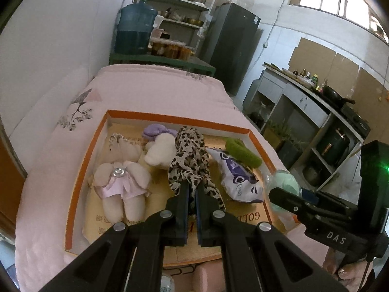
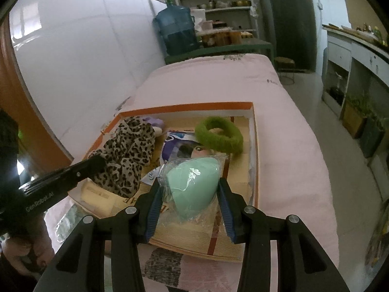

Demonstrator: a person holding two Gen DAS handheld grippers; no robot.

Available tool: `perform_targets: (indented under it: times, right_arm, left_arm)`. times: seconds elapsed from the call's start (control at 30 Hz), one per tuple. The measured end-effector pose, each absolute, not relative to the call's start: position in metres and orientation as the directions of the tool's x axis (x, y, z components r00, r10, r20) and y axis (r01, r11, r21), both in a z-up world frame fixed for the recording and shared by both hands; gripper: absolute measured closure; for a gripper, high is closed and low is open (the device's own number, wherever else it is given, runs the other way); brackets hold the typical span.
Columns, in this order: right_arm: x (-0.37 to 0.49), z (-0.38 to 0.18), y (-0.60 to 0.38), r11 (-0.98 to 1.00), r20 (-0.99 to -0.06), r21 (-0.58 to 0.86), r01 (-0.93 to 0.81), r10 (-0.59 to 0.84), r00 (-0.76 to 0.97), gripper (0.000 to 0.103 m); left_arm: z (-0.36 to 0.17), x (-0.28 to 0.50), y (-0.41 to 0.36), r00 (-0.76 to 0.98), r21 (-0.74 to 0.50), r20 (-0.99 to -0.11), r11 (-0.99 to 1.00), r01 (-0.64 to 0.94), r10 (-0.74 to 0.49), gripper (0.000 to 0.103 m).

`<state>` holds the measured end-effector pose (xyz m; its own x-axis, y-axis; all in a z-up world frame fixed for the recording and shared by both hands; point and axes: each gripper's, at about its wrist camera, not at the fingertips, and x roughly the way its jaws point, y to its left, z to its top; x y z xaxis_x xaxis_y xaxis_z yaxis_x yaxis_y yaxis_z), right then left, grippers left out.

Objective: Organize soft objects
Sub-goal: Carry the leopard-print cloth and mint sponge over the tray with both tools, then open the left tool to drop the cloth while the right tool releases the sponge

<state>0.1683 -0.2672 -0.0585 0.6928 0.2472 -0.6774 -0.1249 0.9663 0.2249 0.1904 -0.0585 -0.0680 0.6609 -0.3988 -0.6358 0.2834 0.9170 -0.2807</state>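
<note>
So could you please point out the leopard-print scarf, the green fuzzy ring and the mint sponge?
leopard-print scarf (image 1: 188, 155), left wrist view, middle of its folds.
green fuzzy ring (image 2: 234, 137), right wrist view, its right side.
mint sponge (image 2: 192, 182), right wrist view, its wrapped face.

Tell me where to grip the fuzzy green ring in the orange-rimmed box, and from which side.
Grip the fuzzy green ring across its near band, one finger in the hole and one outside, coming from above. It seems to lean on the purple-and-white packet, so the near arc is probably raised and uncovered.

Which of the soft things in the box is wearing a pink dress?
The beige plush doll at the box's left side; only it wears a pink dress with a gem. The cream plush beside it has none.
</note>
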Motion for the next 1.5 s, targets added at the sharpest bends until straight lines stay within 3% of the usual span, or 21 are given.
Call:
perform_targets:
  times: [0.8,1.0,1.17,1.5]
  right_arm:
    - [0.178,-0.086,-0.268,0.975,-0.729,0.195,-0.106,0.216,0.650,0.057]
    - [0.178,-0.087,-0.268,0.973,-0.728,0.203,-0.106,0.222,0.648,0.055]
    - [0.179,-0.087,-0.266,0.975,-0.734,0.196,-0.108,0.219,0.642,0.055]
    - [0.177,-0.085,-0.261,0.981,-0.732,0.155,-0.115,0.192,0.654,0.037]
  left_arm:
    - [-0.097,0.204,-0.063,0.584,-0.291,-0.710,0.919,0.267,-0.394,0.098]
    - [-0.100,0.205,-0.063,0.570,-0.306,-0.715,0.914,0.267,-0.405,0.088]
    - [-0.100,0.205,-0.062,0.576,-0.308,-0.711,0.915,0.261,-0.404,0.067]
    - [-0.092,0.203,-0.055,0.591,-0.307,-0.703,0.918,0.249,-0.396,0.063]
